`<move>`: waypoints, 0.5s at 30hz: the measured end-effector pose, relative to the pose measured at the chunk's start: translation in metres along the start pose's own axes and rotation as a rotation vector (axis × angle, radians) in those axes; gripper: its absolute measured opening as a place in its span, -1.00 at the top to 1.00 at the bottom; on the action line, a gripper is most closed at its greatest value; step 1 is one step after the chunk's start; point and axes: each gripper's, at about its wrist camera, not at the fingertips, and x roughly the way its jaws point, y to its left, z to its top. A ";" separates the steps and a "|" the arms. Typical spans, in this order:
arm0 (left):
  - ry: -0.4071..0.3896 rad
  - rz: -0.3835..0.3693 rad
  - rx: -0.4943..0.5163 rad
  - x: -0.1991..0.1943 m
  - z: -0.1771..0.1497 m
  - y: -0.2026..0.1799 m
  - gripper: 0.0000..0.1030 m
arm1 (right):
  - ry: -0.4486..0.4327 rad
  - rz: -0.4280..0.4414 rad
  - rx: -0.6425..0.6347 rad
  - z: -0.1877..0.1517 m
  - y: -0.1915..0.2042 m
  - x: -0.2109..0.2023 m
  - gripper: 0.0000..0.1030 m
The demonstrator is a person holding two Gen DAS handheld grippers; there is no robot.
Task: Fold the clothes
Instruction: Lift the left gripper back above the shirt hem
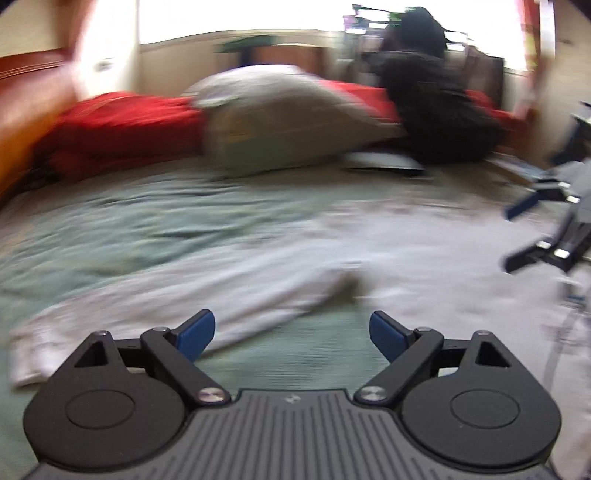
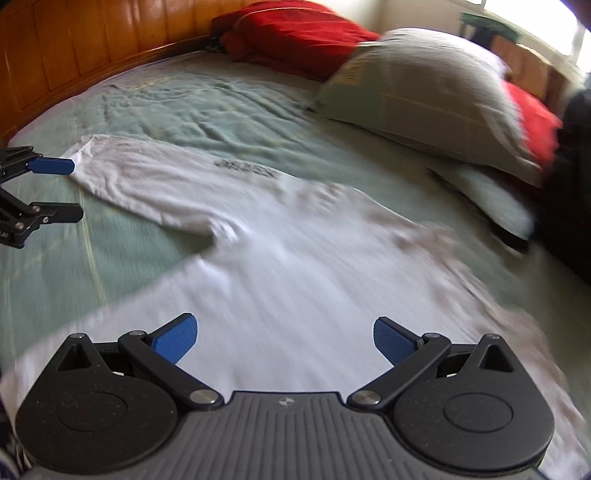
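- A white long-sleeved cotton shirt (image 2: 258, 229) lies spread across the pale green woven bedcover (image 2: 166, 103). One sleeve (image 2: 147, 184) is stretched out flat to the side, and a dark printed mark (image 2: 245, 168) faces up near the chest.
- The shirt is opened out and not folded; nothing is doubled over that I can see, though motion blur smears its near half, so a shallow fold there could be missed.
- The right gripper (image 2: 286, 339) hovers low over the shirt's body with its blue-padded jaws spread wide and nothing between them.
- The left gripper (image 1: 291, 332) is also spread wide and empty. In the right wrist view its blue fingertips (image 2: 51, 165) sit just beside the sleeve's cuff end, one above the other, so that tool appears turned on its side.
- Judged from this, a sleeve fold would go best by pinching only the cuff's top layers, lifting little, and carrying it straight across the chest so the seam stays flat.
- The right tool could pin the body down near the shoulder to stop the cloth dragging.
- A grey-beige pillow (image 2: 424, 92) and a red blanket (image 2: 295, 33) lie well apart at the far side of the bed.
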 end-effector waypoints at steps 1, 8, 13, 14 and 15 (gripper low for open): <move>0.002 -0.061 0.019 0.002 -0.001 -0.017 -0.78 | -0.003 -0.005 0.001 -0.005 -0.004 -0.010 -1.00; 0.073 -0.268 0.047 0.039 -0.024 -0.096 -0.79 | 0.028 -0.052 0.151 -0.103 -0.030 -0.063 -1.00; 0.129 -0.166 -0.015 0.047 -0.054 -0.082 -0.78 | 0.011 -0.052 0.267 -0.162 -0.042 -0.096 -1.00; 0.124 -0.165 -0.005 0.040 -0.058 -0.081 -0.78 | 0.005 -0.064 0.283 -0.172 -0.044 -0.102 -1.00; 0.136 -0.142 0.007 0.033 -0.062 -0.082 -0.79 | -0.002 -0.077 0.296 -0.180 -0.046 -0.107 -1.00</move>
